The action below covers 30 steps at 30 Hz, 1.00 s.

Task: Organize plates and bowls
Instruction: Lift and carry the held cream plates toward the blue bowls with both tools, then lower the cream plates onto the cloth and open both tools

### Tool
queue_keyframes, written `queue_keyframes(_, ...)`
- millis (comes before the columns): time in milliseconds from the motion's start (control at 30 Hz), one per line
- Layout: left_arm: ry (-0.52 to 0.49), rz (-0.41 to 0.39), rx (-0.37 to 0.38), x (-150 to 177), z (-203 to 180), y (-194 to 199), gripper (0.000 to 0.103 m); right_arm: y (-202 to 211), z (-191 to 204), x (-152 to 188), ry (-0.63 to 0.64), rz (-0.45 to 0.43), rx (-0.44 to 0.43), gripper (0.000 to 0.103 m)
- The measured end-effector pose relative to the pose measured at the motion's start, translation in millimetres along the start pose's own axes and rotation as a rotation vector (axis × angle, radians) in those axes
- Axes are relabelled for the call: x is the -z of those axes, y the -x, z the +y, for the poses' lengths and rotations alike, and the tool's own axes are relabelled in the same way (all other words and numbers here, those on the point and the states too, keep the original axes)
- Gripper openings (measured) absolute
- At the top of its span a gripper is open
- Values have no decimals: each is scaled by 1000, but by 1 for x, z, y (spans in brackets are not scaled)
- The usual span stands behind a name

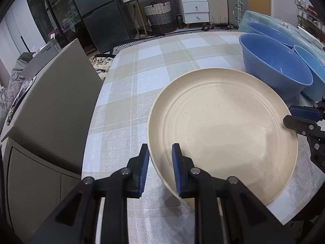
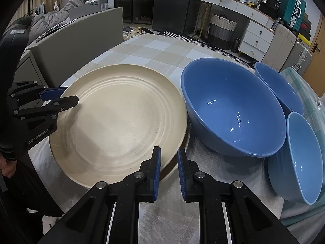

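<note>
A large cream plate [image 1: 223, 128] [image 2: 121, 118] with ringed grooves lies on the checked tablecloth [image 1: 142, 71]. My left gripper [image 1: 160, 152] [image 2: 70, 95] is shut on its left rim, one finger over the plate and one outside. On the near right rim my right gripper [image 2: 169, 152] [image 1: 287, 114] is shut the same way. What looks like a second cream rim [image 2: 187, 140] shows just under the plate's right side. Beside the plate on the right stand a big blue bowl [image 2: 233, 105] [image 1: 274, 65], another blue bowl [image 2: 280, 85] behind it, and a tilted light blue bowl [image 2: 300, 156].
A grey cabinet [image 1: 56, 101] stands close against the table's left edge. A pale teal clear box [image 1: 264, 18] sits behind the bowls at the far right. A person's hand [image 2: 8, 168] holds the left gripper. The cloth beyond the plate is bare up to the far edge.
</note>
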<state>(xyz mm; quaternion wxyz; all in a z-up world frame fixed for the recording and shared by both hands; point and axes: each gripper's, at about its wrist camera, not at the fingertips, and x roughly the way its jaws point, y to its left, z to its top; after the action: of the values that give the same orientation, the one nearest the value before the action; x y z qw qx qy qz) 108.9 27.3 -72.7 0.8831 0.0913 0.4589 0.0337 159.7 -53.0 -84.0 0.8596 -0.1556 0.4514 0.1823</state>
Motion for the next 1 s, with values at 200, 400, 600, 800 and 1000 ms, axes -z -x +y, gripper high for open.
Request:
queue_keyframes(200,-67,-3,-12,4,-17,-2,22,5,31,1,129,-34,-49,16)
queue_keyframes(400,-69,7,-8,4,-17,-4,25,-9,32,5,122,18,-67,16)
queue_keyframes(600,-35,27,4,2,-10,-5,43,-9,27,4,101,9,-67,17)
queue_keyframes(800,40,55,85,0,4,2,53,-3,18,-2,64,-16,-79,36)
queue_keyframes(1000,81,12,116,-5,13,23,84,8,9,-11,22,-73,-90,76)
